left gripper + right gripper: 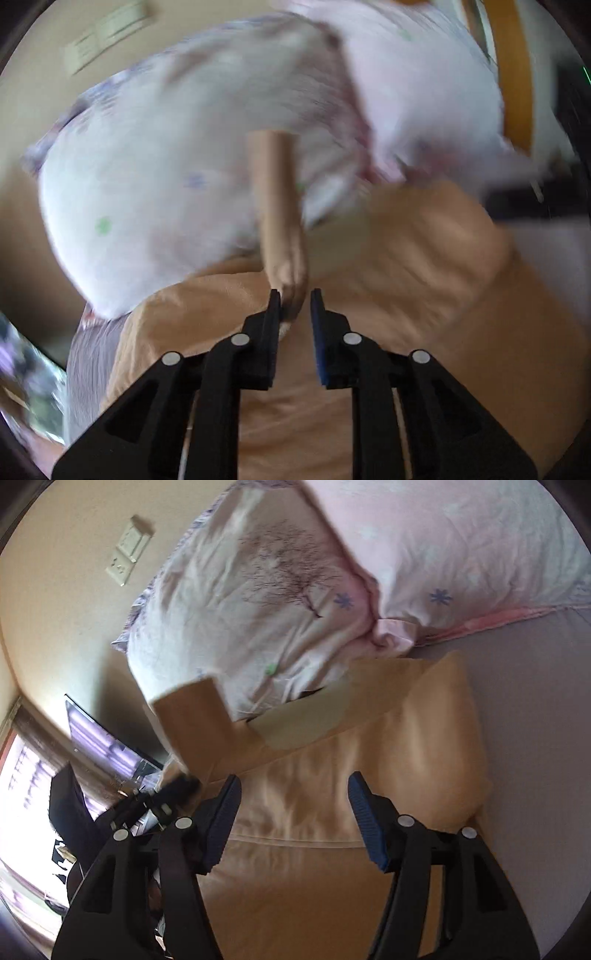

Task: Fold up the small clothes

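Observation:
A tan garment (406, 258) lies on the bed, partly folded. In the left wrist view my left gripper (294, 301) is nearly closed on a raised strip of the tan cloth (277, 206), which stands up between the jaws. The view is blurred. In the right wrist view the same tan garment (332, 782) spreads below my right gripper (293, 794), which is open and empty just above it. A lifted sleeve or corner (195, 716) of the garment shows at left, with the left gripper (173, 790) under it.
A white pillow with a tree print (258, 602) and a pink pillow (461, 546) lie beyond the garment. The lilac bed sheet (535, 720) runs to the right. A wall with sockets (127, 550) and a window (26, 775) are at left.

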